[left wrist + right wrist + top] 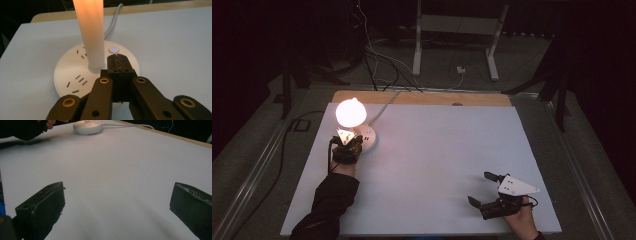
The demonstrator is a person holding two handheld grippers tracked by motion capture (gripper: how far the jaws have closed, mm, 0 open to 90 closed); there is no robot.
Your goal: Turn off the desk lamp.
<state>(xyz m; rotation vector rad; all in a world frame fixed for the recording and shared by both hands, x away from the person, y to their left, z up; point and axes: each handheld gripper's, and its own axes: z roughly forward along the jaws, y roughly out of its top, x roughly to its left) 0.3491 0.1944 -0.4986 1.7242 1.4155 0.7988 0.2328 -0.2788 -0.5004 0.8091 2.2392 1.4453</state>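
The left gripper (117, 63), jaws pressed together and empty, sits at the round white plastic socket base (75, 75) of the glowing lamp (351, 113). Advice: nudge its tips slightly farther onto the small blue-lit button (113, 49) and press straight down. The right gripper (117, 205) rests wide open, holding nothing, near right.

– What lay on the white rectangular tabletop (432, 165)?
– A round white lamp base (368, 141) with a glowing globe-shaped bulb (350, 113) stood near its far left corner.
– And the hands?
– The left gripper (348, 145) met the base; the right gripper (486, 189), jaws spread, rested near the front right, well apart.
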